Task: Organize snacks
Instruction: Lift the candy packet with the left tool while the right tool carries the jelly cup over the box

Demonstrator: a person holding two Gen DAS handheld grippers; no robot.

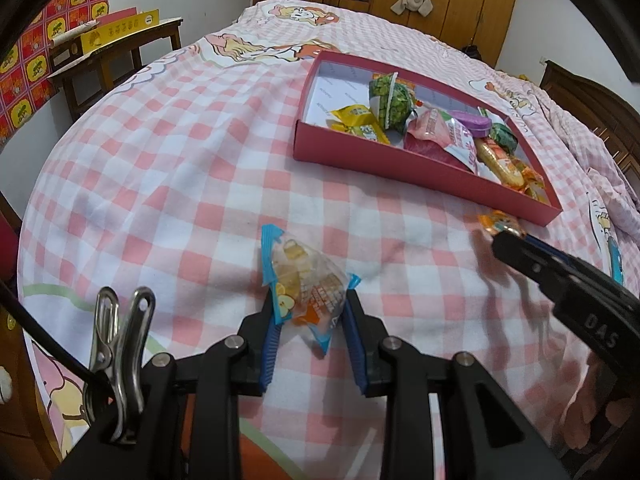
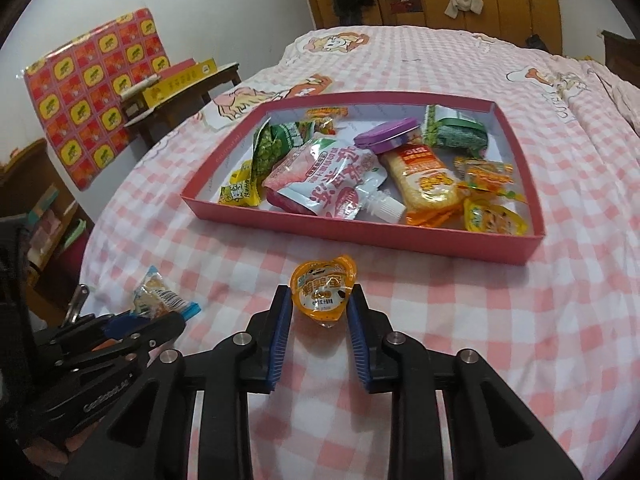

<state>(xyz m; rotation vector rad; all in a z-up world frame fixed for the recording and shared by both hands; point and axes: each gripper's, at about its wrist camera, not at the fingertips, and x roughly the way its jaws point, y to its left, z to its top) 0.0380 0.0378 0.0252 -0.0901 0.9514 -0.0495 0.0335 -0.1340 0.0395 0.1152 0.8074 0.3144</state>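
The left gripper holds a clear packet between its blue pads. The packet's long axis runs away from the camera, and its blue sealed edge points left. The right gripper is closed on an orange cup, with the printed lid facing the camera. Both lie on the checked sheet, near the red box. Only the right view shows the box's full contents.

Your right gripper hides most of the orange packet in the left view; print on the boxed snacks stays unreadable.
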